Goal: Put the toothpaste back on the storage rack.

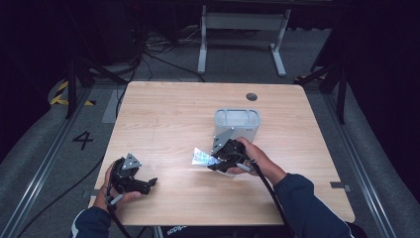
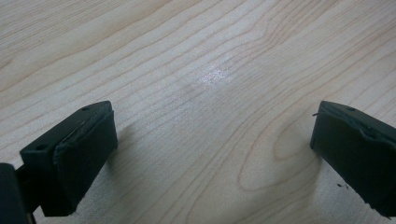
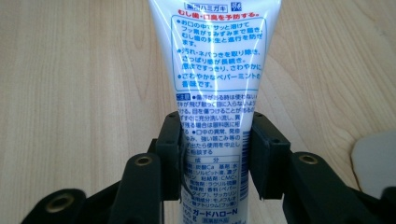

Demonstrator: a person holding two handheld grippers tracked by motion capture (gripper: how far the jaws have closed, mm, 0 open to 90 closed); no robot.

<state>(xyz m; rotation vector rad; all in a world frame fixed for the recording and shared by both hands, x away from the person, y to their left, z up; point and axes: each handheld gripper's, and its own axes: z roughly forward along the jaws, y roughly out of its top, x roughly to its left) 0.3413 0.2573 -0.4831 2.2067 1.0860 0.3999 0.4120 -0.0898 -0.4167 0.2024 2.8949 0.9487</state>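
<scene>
A white toothpaste tube (image 3: 217, 56) with blue and red print lies between the pads of my right gripper (image 3: 215, 135), which is shut on its lower part. From above, the tube (image 1: 202, 158) sticks out to the left of the right gripper (image 1: 218, 161), just over the middle of the wooden table (image 1: 163, 114). My left gripper (image 1: 150, 183) rests near the table's front left edge. Its jaws stand wide open (image 2: 212, 144) over bare wood, with nothing between them.
A grey open-topped box (image 1: 236, 123) stands just behind the right hand; its corner (image 3: 376, 158) shows at the lower right of the right gripper view. A dark round hole (image 1: 251, 96) sits near the table's far edge. A white stand (image 1: 242, 22) is on the floor beyond.
</scene>
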